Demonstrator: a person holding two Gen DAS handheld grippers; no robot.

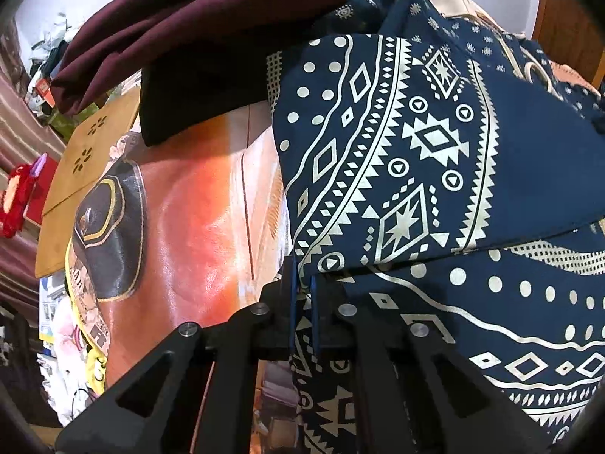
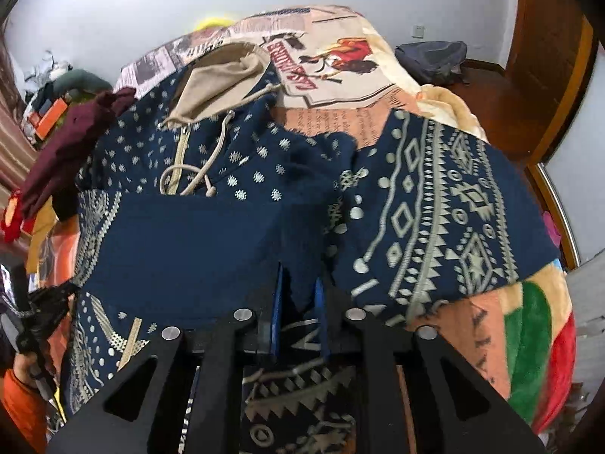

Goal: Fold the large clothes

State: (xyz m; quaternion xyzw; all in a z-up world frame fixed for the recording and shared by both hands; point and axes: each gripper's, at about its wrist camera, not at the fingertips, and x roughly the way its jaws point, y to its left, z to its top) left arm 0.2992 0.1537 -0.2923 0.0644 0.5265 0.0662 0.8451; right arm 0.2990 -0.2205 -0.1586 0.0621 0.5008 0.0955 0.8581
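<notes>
**Operator:** On the bed, across the printed blanket point(image 2: 340, 64), the navy patterned hoodie point(image 2: 196, 249) lies face up, its beige-lined hood point(image 2: 223, 83) toward the far wall and its drawstrings loose on the chest. One sleeve point(image 2: 446, 219) lies spread toward the right edge of the bed. Confirm tong status.

**Technician:** Left gripper point(image 1: 302, 287): tongs together, clamped on the hoodie edge, with patterned cloth passing between the blue pads. Right gripper point(image 2: 298, 295): tongs nearly together, with a thin fold of navy cloth between them; the pads appear to press on it, so I judge this a grip.

**Operator:** Step in hand?

**Technician:** By my reading, a fold of the hoodie body. A plain navy panel already lies doubled over the chest, and both grippers hold cloth at the near side. The fold is partly made, not finished.

**Operator:** Requirement for the next move?

**Technician:** Carry both held edges together, at matched height, so the layer lands flat and square. Keep clear of the maroon garment point(image 1: 211, 19) and the black one point(image 1: 196, 102) stacked just beside the hoodie on the left. The outspread sleeve is not yet folded in.
</notes>
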